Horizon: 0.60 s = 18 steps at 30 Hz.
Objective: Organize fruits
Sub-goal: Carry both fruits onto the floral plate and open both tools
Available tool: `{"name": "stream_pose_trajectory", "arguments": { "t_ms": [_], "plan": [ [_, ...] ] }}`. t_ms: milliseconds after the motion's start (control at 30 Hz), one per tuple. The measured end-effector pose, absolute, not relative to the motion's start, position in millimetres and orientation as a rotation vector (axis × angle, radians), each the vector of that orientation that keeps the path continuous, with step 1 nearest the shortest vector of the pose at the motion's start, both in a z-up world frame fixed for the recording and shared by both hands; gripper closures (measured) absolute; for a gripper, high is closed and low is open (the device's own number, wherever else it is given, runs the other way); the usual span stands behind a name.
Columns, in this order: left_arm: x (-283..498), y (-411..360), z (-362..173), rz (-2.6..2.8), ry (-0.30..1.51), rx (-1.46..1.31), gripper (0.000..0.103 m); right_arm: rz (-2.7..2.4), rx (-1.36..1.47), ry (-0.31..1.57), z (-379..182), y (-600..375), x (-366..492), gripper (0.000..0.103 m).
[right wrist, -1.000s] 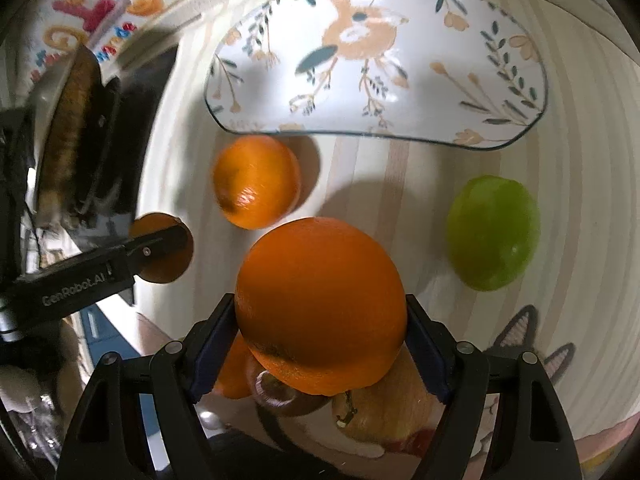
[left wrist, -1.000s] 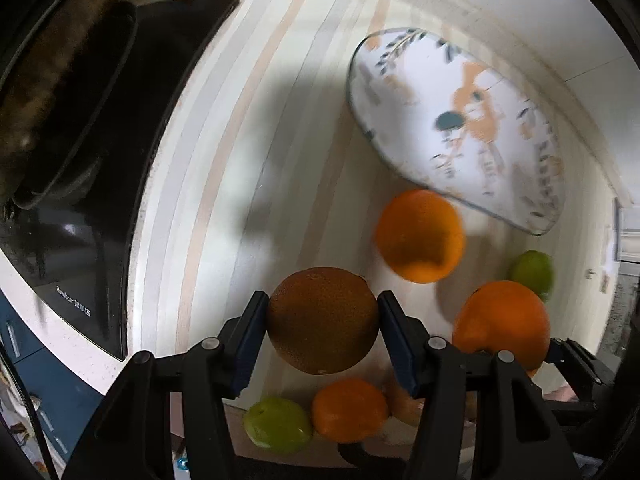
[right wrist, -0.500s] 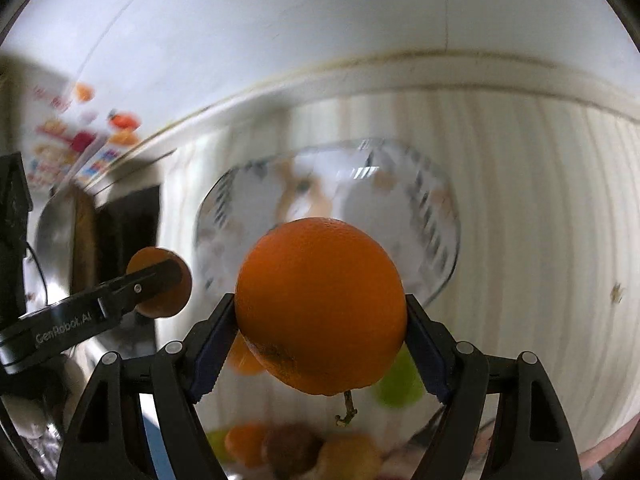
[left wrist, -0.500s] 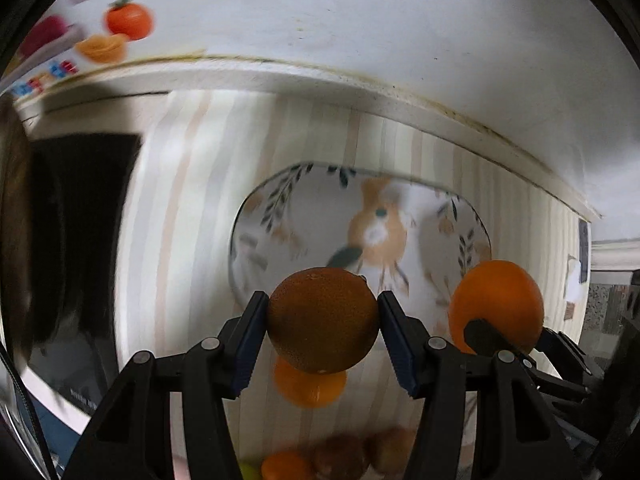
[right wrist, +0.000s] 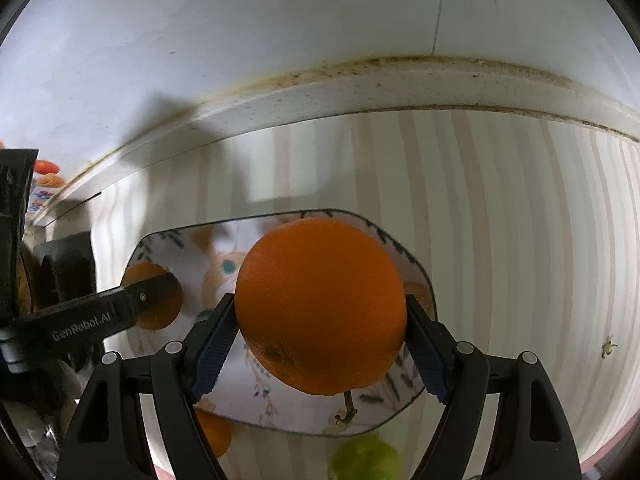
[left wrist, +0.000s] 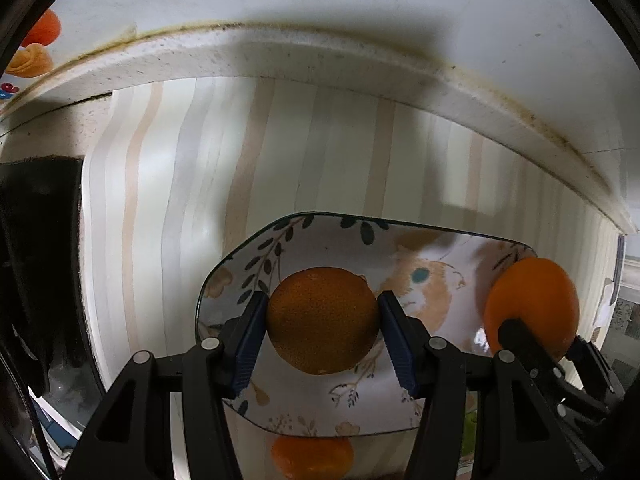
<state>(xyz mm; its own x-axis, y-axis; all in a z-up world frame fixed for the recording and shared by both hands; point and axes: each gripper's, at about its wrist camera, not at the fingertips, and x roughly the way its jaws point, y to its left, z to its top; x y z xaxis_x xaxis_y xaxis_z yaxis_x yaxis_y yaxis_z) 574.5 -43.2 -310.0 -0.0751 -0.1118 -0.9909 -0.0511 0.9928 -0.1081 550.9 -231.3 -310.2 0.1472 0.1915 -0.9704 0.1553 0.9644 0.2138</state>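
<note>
Both grippers, left (left wrist: 322,334) pinching dark orange (left wrist: 323,320), right (right wrist: 320,340) pinching bright orange (right wrist: 320,304): lower fingers until fruit seats on plate (left wrist: 240,256) below, then spread.

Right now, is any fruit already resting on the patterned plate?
No, the plate holds nothing; both oranges hang above it, each gripped in blue pads.

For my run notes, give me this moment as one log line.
left gripper: shut on dull orange | right gripper: shut on bright orange | both above patterned plate | plate: no fruit in it yet
</note>
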Motion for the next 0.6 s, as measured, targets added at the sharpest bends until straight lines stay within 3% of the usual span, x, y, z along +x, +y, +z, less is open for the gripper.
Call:
{"name": "stream_pose_trajectory", "arguments": {
  "t_ms": [333, 367, 433, 500, 600],
  "plan": [
    [578.1, -43.2, -306.4, -0.027, 1.646, -0.119, 0.048, 0.038, 0.305, 1.439, -316.0, -236.0, 553.1, 0.02],
    [577.9, -42.4, -305.1, -0.027, 1.643, -0.123, 0.045, 0.037, 0.309, 1.441, -316.1, -236.7, 552.6, 0.02],
    [581.6, -38.6, -301.1, -0.027, 1.628, -0.12, 0.03, 0.03, 0.326, 1.449, -318.6, -234.4, 553.3, 0.019],
    [583.8, -39.9, -294.3, -0.03, 1.603, -0.086, 0.023, 0.006, 0.324, 1.431, -314.0, -236.7, 552.1, 0.009],
    [582.9, -41.1, -284.0, -0.044, 1.587, -0.061, 0.022, 0.007, 0.307, 1.41, -303.3, -235.6, 552.4, 0.007]
  ]
}}
